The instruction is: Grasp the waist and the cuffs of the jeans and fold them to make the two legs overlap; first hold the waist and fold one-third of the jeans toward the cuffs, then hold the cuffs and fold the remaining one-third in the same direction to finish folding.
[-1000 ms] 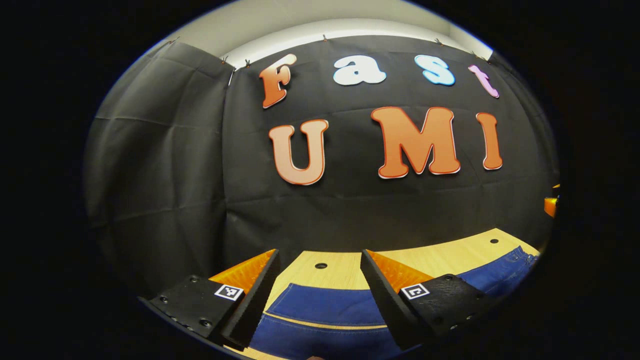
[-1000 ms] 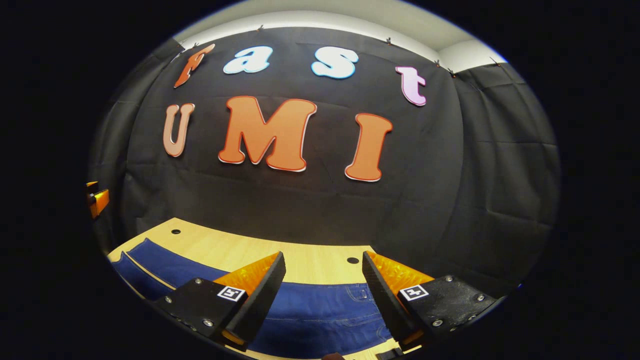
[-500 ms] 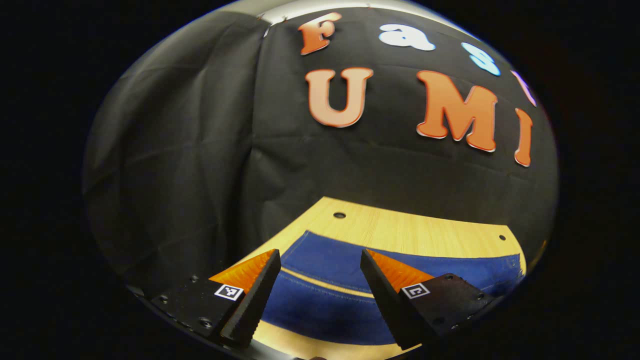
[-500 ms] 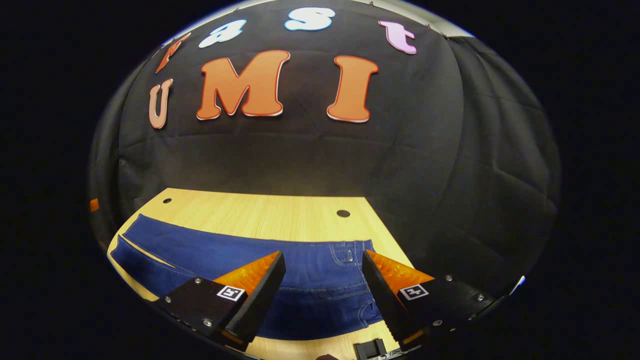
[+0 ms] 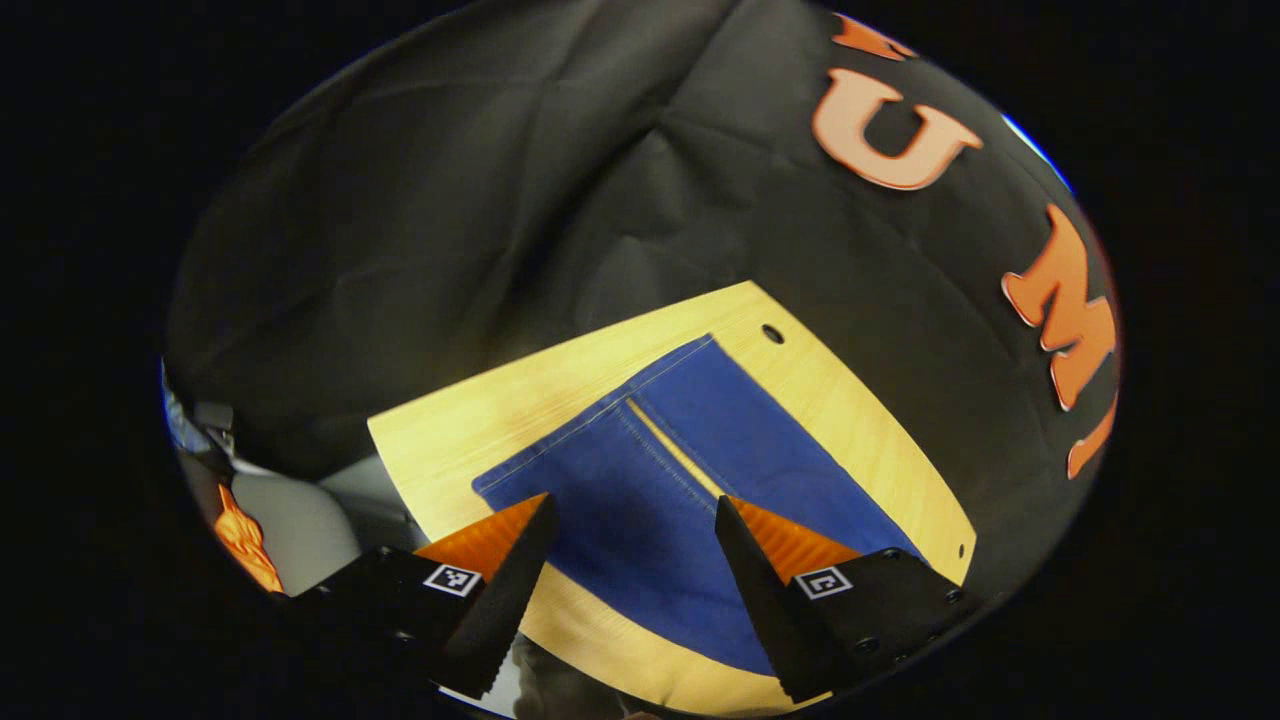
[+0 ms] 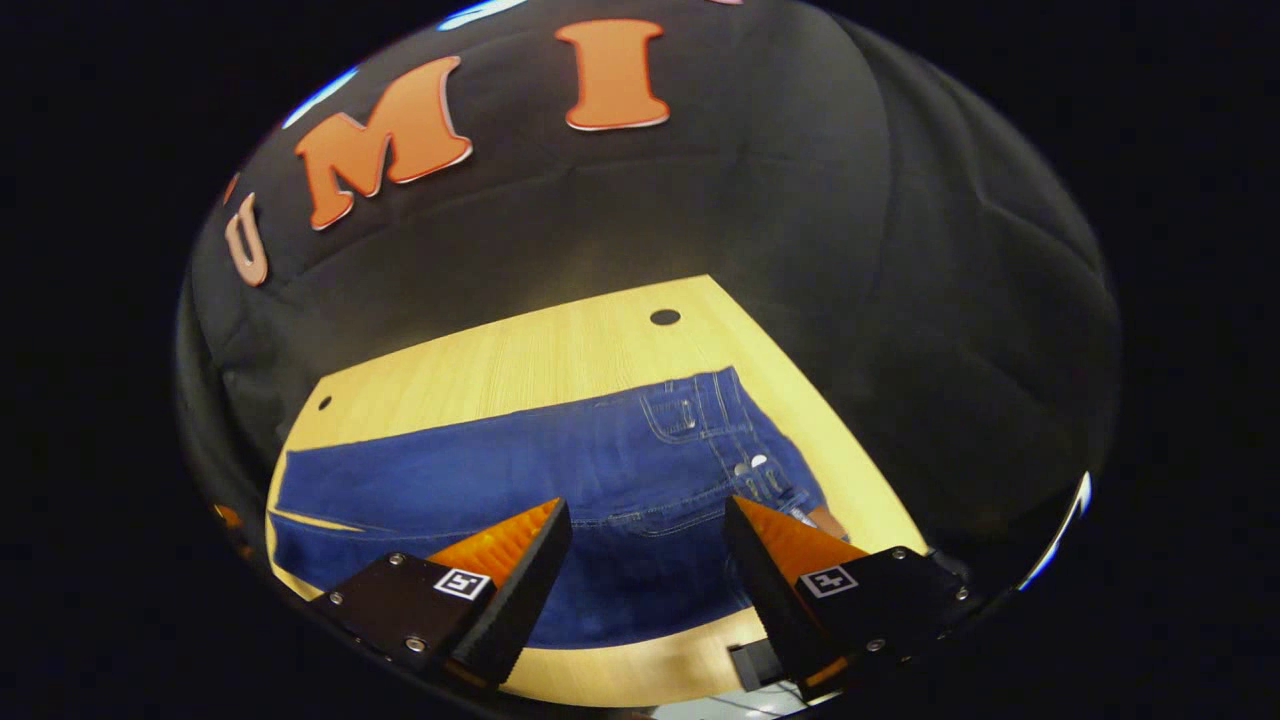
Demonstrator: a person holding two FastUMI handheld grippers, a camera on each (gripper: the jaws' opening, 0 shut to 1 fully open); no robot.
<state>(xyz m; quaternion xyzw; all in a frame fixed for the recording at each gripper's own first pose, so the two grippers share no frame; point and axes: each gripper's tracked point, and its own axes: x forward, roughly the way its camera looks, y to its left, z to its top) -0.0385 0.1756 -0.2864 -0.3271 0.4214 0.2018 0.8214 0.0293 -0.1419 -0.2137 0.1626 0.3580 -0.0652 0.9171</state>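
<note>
Approach to the first fold: jeans (image 6: 520, 480) lie flat, legs side by side, on the wooden table (image 6: 520, 360); left gripper (image 5: 632, 520) above the cuffs and right gripper (image 6: 648, 525) above the waist, both spread and empty, must next descend and clamp.

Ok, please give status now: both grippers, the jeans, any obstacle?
Left hand-held gripper open above the cuffs. Right hand-held gripper open above the waist. Jeans flat on the table, unfolded. Nothing in the way.
</note>
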